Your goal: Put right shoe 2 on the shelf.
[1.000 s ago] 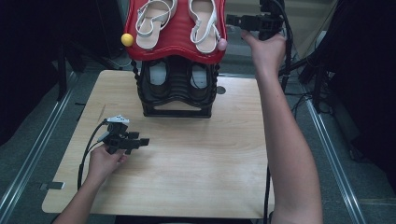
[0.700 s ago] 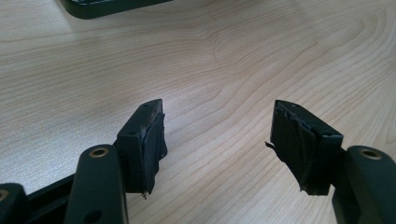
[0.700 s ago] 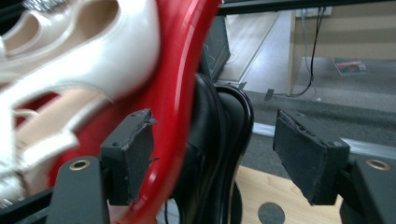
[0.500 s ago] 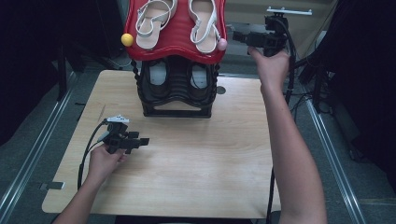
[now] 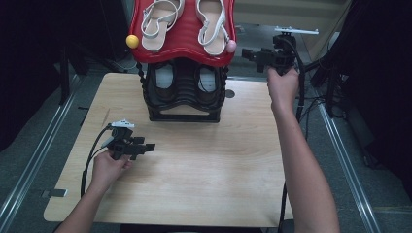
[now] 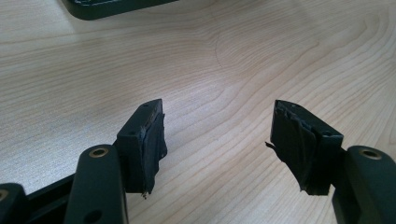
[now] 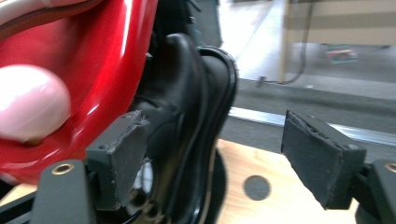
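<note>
We see the right gripper (image 5: 248,54) with fingers (image 7: 122,158) spread wide, just opened further and empty, beside the red shoe rack's (image 5: 184,46) pink knob (image 5: 231,46). The left gripper (image 5: 145,146) rests on the counter (image 5: 209,165), fingers (image 6: 142,144) apart, holding nothing.

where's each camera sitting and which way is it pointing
High view: above the person's side, looking forward and down on the table, shoe rack, both forearms and tongs.
Left gripper view: on the left tongs, low over bare wood, own open jaws.
Right gripper view: on the right tongs, facing the rack's red shelf and pink ball, own open jaws.
Shared: the ball shows in the high and right views.
</note>
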